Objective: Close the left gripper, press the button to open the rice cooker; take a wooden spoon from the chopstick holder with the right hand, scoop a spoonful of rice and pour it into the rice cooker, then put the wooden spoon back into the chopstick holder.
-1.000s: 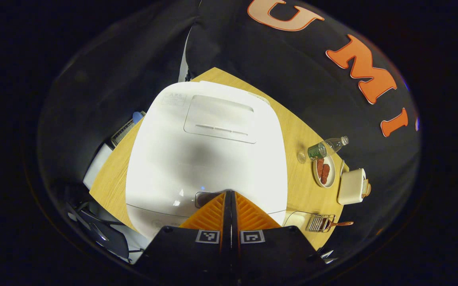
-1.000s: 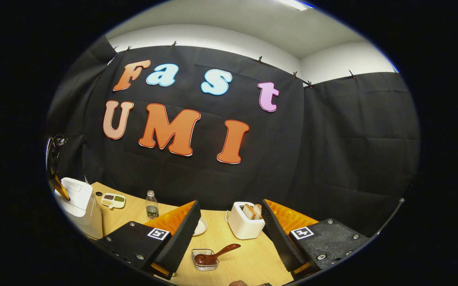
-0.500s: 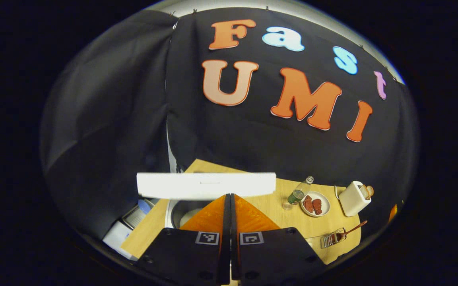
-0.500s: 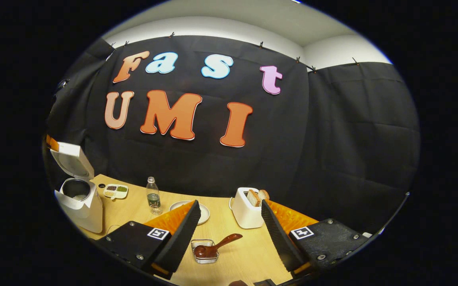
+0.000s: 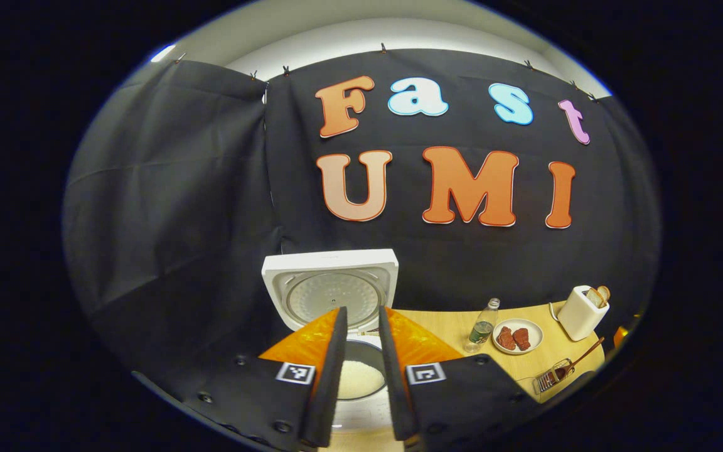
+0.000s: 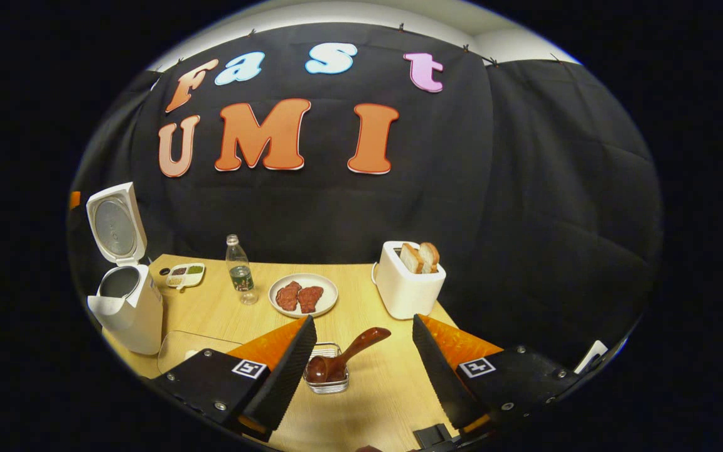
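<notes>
- Rice cooker [image 6: 126,307] stands at the worktop's [image 6: 374,389] far left, lid [image 6: 115,223] raised.
- Bottle [image 6: 238,270], plate [image 6: 303,295] and toaster [image 6: 408,282] line the far edge rightward.
- Wooden spoon [image 6: 342,359] rests in the chopstick holder [image 6: 327,376], near the middle.

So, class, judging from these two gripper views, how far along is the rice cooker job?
Done: the rice cooker stands with its lid up. In hand: the right gripper, open, hangs over the wooden spoon, which lies in the chopstick holder. The left gripper is slightly open above the cooker. Left: grasping the spoon, scooping, pouring, returning it.
</notes>
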Demonstrator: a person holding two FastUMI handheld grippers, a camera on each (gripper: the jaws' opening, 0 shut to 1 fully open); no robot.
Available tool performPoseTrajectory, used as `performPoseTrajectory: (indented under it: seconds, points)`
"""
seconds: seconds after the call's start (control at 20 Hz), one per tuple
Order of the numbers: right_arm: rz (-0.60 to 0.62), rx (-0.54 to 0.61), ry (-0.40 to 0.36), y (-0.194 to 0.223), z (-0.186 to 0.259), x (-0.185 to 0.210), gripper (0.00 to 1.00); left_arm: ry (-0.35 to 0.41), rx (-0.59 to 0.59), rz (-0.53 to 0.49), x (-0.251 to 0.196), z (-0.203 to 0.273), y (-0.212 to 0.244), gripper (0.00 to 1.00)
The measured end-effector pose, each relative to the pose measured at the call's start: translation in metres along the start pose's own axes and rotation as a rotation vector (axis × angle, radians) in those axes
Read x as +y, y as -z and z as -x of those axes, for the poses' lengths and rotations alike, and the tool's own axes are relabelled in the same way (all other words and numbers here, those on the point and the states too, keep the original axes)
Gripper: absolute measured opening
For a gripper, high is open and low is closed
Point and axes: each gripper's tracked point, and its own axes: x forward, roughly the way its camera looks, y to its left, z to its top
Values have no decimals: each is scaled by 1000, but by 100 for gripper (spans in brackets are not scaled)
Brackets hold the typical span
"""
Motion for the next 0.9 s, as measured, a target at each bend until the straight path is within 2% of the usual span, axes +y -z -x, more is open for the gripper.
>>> performPoseTrajectory:
  seconds: [0.05,0.1,0.2,0.35,0.65,0.75,0.85,0.9]
  points:
    - [-10,26,-13,9,-6,1,95,-3,-4,5,-2,6,0,51]
    - [-21,55,-26,19,-14,0,95,-5,-8,11,-4,10,1,70]
    - [-38,112,-49,37,-31,0,95,-11,-31,12,-9,20,0,89]
    - [-84,204,-90,65,-55,7,96,-34,-59,-39,-20,36,1,96]
    - [-242,365,-151,110,-91,22,93,-110,-66,-111,-28,69,11,97]
    - [-298,392,-162,116,-103,25,86,-127,-69,-116,-28,75,11,100]
    - [-361,397,-177,116,-111,30,76,-135,-68,-127,-28,79,13,100]
    - [-392,393,-188,113,-114,34,68,-136,-66,-137,-28,79,14,100]
